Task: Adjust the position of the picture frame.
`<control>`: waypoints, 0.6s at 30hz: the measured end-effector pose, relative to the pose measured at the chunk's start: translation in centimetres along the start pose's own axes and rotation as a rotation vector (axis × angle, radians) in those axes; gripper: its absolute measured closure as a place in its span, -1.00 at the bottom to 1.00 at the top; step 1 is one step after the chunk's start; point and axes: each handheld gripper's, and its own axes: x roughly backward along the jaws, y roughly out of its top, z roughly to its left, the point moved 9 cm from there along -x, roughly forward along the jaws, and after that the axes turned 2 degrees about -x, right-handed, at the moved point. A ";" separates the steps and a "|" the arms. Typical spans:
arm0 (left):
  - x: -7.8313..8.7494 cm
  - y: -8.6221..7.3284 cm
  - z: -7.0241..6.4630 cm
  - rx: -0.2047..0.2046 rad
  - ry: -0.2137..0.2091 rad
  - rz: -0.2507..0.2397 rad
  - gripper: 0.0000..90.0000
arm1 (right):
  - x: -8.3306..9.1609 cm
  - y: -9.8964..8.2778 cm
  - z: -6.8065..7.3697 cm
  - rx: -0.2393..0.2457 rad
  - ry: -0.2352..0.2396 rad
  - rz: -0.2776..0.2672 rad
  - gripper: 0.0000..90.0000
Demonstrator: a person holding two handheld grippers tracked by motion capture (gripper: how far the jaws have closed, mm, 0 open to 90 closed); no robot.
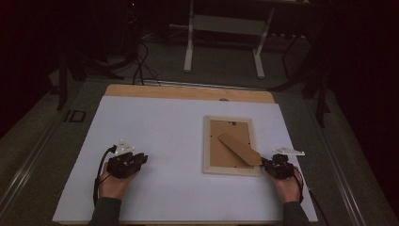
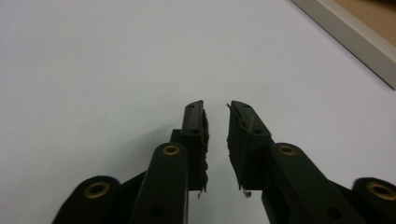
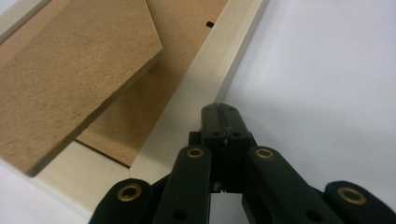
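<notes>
Pale wood rims the frame (image 1: 231,146), which lies back-up right of centre in the high view, on the white sheet (image 1: 160,132). Its brown backing board (image 1: 226,141) sits inside the rim, and the brown stand (image 1: 240,149) slants across it toward the lower right corner, its end raised off the rim in the right gripper view.

The right gripper (image 1: 272,165) sits at that lower right corner, jaws pressed together with nothing between them, tips at the frame's (image 3: 205,88) outer edge beside the stand (image 3: 70,84). The left gripper (image 2: 217,121), at lower left of the high view, rests on bare sheet well apart from the frame, jaws at a narrow gap, holding nothing.

By my reading the work has barely begun: nothing is gripped, the backing board is in place, and any handling of the stand or frame remains.
</notes>
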 end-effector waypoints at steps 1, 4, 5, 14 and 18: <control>-0.1 0.0 0.0 -0.003 0.000 0.002 0.75 | 0.0 0.0 0.1 0.003 0.002 0.001 1.00; -0.2 0.0 -0.2 -0.007 -0.006 0.004 0.83 | -0.1 0.0 0.3 0.010 0.006 0.002 1.00; -0.2 0.0 -0.3 -0.010 -0.008 0.005 0.86 | -0.1 0.0 0.4 0.010 0.009 0.002 1.00; -0.4 0.1 -0.7 -0.022 -0.014 0.005 0.97 | -0.4 0.0 1.8 0.048 0.051 0.014 1.00; -0.4 0.0 -0.6 -0.020 -0.010 0.005 0.96 | -0.5 0.0 2.3 0.062 0.062 0.017 1.00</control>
